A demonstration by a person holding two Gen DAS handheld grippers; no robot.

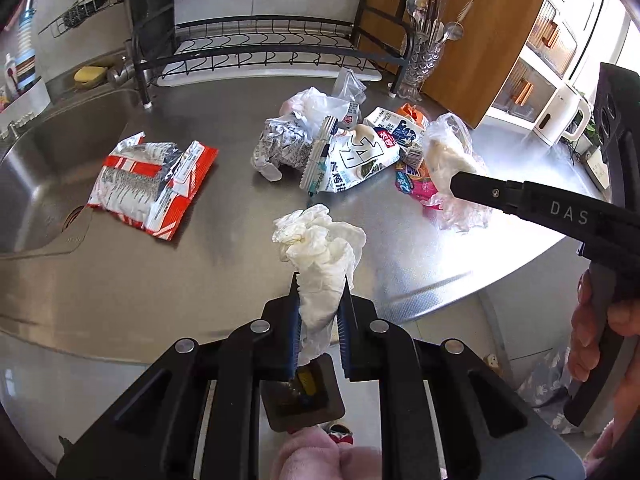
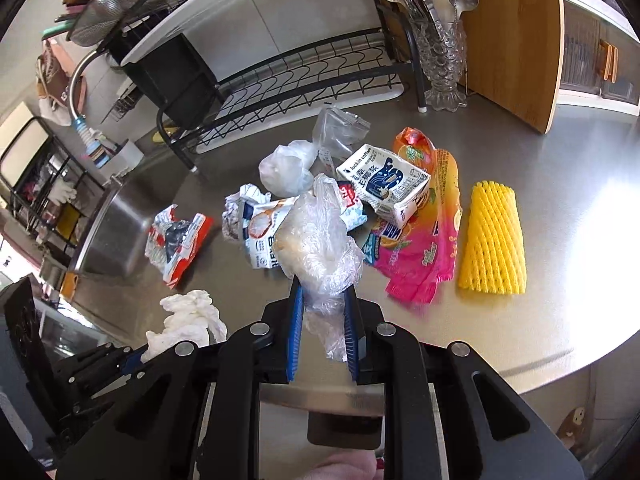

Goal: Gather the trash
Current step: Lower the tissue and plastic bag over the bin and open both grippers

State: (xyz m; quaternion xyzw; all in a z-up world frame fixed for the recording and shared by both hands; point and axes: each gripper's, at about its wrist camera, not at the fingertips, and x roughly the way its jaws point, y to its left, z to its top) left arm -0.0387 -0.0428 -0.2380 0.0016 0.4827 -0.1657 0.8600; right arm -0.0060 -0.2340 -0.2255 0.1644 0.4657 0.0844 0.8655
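Observation:
My left gripper is shut on a crumpled white tissue, held above the front edge of the steel counter. My right gripper is shut on a clear plastic bag and holds it above the counter; the bag also shows in the left wrist view. The tissue also shows in the right wrist view. On the counter lie a red-and-white wrapper, a white snack bag, a milk carton, a pink-orange wrapper and a yellow foam net.
A sink is at the left. A black dish rack and a glass cutlery holder stand at the back. A wooden board leans at the back right. A brown bin sits on the floor below the left gripper.

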